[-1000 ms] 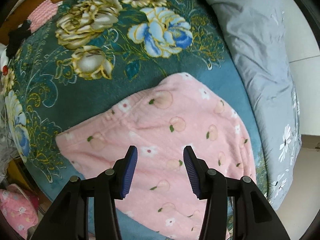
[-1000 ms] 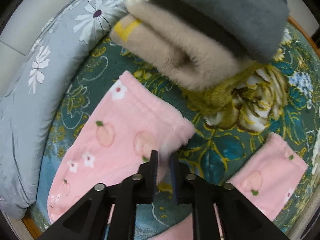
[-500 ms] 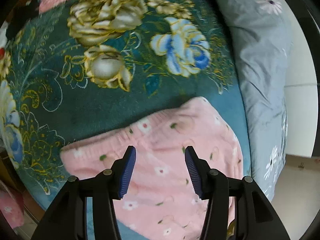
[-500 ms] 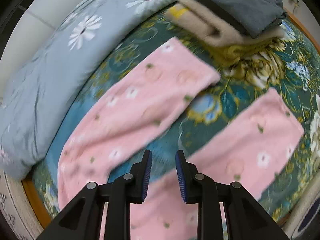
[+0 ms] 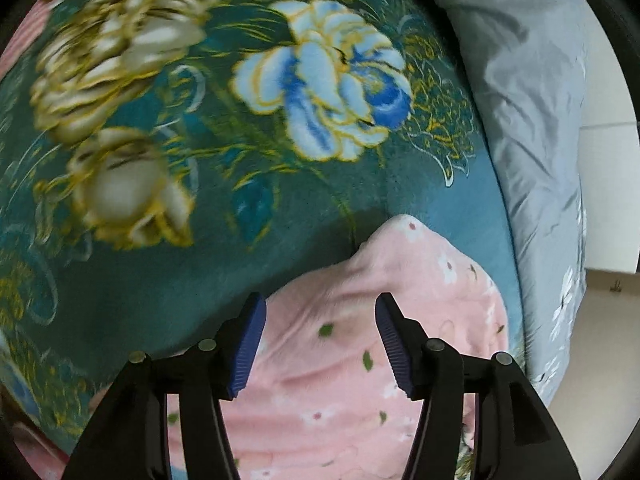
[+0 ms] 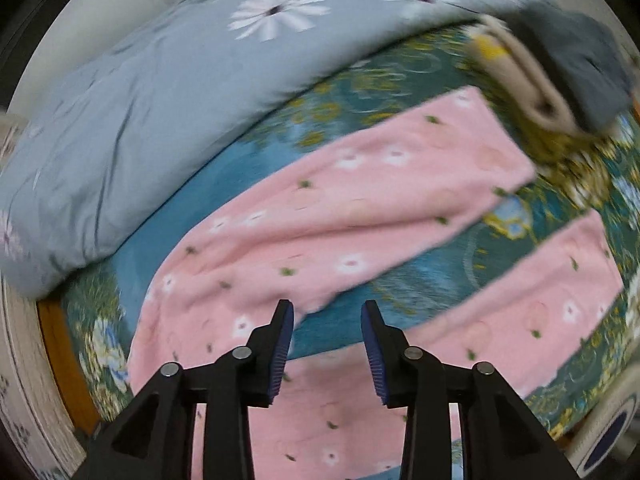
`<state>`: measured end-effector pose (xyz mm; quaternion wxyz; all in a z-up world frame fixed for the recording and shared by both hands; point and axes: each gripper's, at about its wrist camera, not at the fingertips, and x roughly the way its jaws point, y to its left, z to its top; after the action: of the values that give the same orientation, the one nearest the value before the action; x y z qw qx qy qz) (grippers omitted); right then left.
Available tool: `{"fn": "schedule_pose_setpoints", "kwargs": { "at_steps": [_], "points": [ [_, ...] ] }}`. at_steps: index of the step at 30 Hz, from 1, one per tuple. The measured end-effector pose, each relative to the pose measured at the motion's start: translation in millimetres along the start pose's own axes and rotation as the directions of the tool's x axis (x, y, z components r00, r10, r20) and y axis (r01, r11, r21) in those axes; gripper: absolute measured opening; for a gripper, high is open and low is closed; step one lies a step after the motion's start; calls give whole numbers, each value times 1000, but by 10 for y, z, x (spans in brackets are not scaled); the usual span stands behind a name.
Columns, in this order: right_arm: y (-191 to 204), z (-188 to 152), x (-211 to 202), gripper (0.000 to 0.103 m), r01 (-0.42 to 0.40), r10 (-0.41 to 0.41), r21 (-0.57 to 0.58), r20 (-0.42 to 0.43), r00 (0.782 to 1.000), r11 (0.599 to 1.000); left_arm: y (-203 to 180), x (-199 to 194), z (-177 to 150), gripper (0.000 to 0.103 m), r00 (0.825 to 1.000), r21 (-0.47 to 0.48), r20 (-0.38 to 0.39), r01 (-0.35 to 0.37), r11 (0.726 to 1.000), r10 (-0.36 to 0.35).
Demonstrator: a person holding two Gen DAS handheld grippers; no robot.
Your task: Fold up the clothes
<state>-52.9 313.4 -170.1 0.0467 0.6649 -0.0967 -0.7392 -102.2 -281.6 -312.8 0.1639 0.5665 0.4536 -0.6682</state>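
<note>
Pink peach-print pajama pants (image 6: 360, 216) lie spread on the floral bed blanket (image 5: 224, 216), both grippers hanging above them.

The left gripper (image 5: 318, 340) hovers over the bunched waist end, its fingers parting with nothing clamped. The right gripper (image 6: 326, 350) hangs over the crotch where the two legs fork, fingers likewise widening and empty. A grey daisy-print pillow (image 6: 160, 92) runs along the bed's edge; a stack of folded clothes (image 6: 560, 76) sits by the leg ends.

trousers (image 6: 360, 216) on blanket (image 5: 248, 184) | pillow (image 6: 140, 92) beside | folded pile (image 6: 560, 72), seemingly, behind
</note>
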Motion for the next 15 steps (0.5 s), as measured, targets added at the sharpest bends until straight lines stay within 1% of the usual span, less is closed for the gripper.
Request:
{"fn": "schedule_pose_setpoints", "kwargs": {
  "at_steps": [4, 7, 9, 10, 11, 12, 13, 14, 15],
  "points": [
    [341, -94, 142, 42, 3, -7, -95, -43, 999, 995, -116, 203, 132, 58, 1000, 27, 2, -18, 999, 18],
    [425, -166, 248, 43, 9, -19, -128, -81, 997, 992, -195, 305, 181, 58, 998, 52, 34, -59, 997, 57],
    [432, -201, 320, 43, 10, -25, -134, -108, 994, 991, -237, 400, 188, 56, 998, 66, 30, -57, 996, 55],
    [421, -212, 349, 43, 16, -32, -134, -118, 993, 991, -257, 452, 187, 48, 998, 72, 26, -55, 996, 53],
    [404, -214, 364, 43, 19, -35, -132, -124, 992, 991, -277, 491, 183, 42, 998, 79, 21, -53, 995, 51],
    [387, -215, 378, 43, 22, -39, -131, -130, 991, 991, -301, 519, 180, 31, 999, 89, 19, -49, 995, 48],
    [366, -211, 378, 43, 24, -41, -127, -131, 991, 992, -331, 533, 172, 22, 999, 104, 22, -47, 993, 45],
    [344, -206, 378, 43, 27, -43, -124, -132, 990, 992, -377, 536, 157, 19, 999, 125, 25, -39, 991, 37],
    [323, -202, 377, 43, 29, -45, -121, -133, 990, 992, -421, 525, 138, 12, 1000, 145, 22, -21, 989, 18]
  ]
}}
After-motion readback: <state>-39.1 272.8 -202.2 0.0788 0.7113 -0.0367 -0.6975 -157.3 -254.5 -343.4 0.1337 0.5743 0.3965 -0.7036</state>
